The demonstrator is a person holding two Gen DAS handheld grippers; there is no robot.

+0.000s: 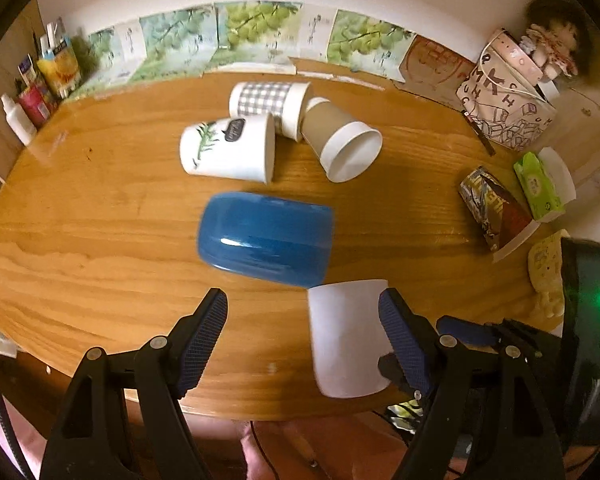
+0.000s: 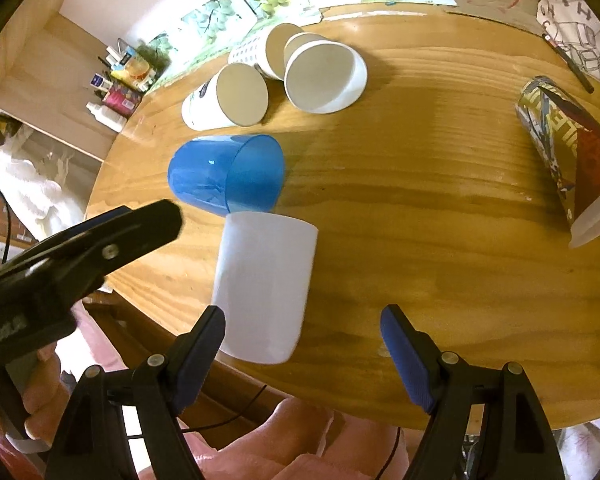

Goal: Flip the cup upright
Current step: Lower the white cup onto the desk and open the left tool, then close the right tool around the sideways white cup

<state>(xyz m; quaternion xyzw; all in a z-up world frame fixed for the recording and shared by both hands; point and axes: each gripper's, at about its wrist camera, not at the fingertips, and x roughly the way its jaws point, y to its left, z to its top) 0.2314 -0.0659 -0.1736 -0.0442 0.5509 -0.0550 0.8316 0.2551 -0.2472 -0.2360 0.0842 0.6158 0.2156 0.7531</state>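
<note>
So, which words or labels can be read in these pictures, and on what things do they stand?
"K", "H": loose letters on the bag.
Dark label on leaf-print cup: blurred.
Colourful cup, green pack, wall posters: unreadable.

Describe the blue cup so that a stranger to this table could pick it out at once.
Start from the round wooden table and find the huddle of paper cups lying on their sides near its middle. Just nearer than the leaf-print cup lies the blue cup, also on its side, with a plain white cup at its rim. It alone is glossy, see-through blue plastic.
</note>
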